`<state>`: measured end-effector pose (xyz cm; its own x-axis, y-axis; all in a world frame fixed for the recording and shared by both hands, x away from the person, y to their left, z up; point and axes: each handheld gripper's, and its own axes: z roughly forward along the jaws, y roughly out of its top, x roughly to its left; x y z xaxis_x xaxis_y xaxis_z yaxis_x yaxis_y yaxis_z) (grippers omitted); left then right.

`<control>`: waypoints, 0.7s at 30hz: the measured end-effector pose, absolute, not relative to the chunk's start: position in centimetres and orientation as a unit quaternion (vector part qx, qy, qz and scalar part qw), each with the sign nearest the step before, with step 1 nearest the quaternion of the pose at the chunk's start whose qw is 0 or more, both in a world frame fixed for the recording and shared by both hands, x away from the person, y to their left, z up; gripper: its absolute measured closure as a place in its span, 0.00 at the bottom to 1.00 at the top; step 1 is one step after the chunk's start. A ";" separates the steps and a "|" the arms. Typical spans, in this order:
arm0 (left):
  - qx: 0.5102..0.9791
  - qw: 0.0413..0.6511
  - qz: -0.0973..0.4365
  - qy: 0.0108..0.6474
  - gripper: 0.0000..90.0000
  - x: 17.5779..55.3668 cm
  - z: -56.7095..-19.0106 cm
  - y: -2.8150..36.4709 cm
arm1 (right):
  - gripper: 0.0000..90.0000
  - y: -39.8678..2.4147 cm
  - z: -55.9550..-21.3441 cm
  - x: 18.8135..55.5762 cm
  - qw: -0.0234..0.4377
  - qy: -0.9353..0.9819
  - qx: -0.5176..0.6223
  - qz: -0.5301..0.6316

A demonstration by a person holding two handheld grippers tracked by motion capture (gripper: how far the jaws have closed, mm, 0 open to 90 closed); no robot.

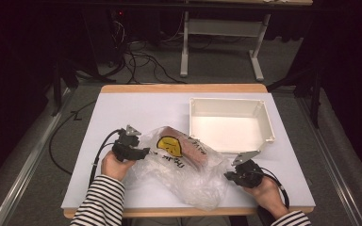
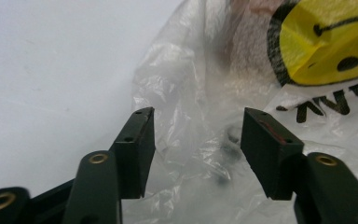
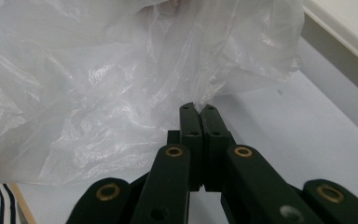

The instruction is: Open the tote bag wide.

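My left gripper (image 2: 196,140), jaws spread, straddles the crumpled clear plastic bag (image 1: 188,169) with its yellow smiley print, ready to pinch. My right gripper (image 3: 199,112), pressed together on nothing, waits beside the bag near the empty white rectangular tray (image 1: 264,115).

The bag (image 1: 188,174) is thin, crinkled, glossy clear plastic, the tray (image 1: 268,123) smooth white plastic, and the table (image 1: 122,110) matt white with a wood edge.
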<state>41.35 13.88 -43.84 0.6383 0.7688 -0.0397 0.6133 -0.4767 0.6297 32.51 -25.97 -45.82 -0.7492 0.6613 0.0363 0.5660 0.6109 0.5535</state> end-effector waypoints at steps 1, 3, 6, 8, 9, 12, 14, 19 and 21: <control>0.853 0.307 0.123 0.405 0.56 41.3 -44.1 13.8 | 1.00 -26.0 -45.8 32.5 0.085 0.893 0.344 0.276; 0.858 0.301 0.120 0.399 0.61 41.3 -44.4 13.7 | 1.00 -26.0 -45.8 32.5 0.085 0.893 0.346 0.275; 0.863 0.301 0.110 0.390 0.74 41.2 -44.5 13.6 | 1.00 -26.1 -45.8 32.5 0.082 0.894 0.346 0.274; 0.870 0.299 0.096 0.380 0.81 41.0 -44.8 13.5 | 1.00 -26.1 -45.8 32.5 0.083 0.893 0.347 0.275; 0.872 0.297 0.093 0.377 0.83 41.0 -44.9 13.5 | 1.00 -26.2 -45.8 32.5 0.083 0.893 0.347 0.274; 0.874 0.296 0.087 0.376 0.88 40.8 -45.0 13.6 | 1.00 -26.2 -45.8 32.5 0.085 0.893 0.345 0.275; 0.874 0.299 0.079 0.375 0.94 40.6 -45.0 13.8 | 1.00 -26.2 -45.8 32.5 0.084 0.893 0.346 0.274; 0.877 0.303 0.065 0.367 0.98 40.1 -44.9 14.0 | 1.00 -26.4 -45.8 32.6 0.087 0.892 0.350 0.273; 0.881 0.303 0.061 0.358 0.98 39.7 -44.9 14.0 | 1.00 -26.5 -45.7 32.5 0.090 0.891 0.353 0.271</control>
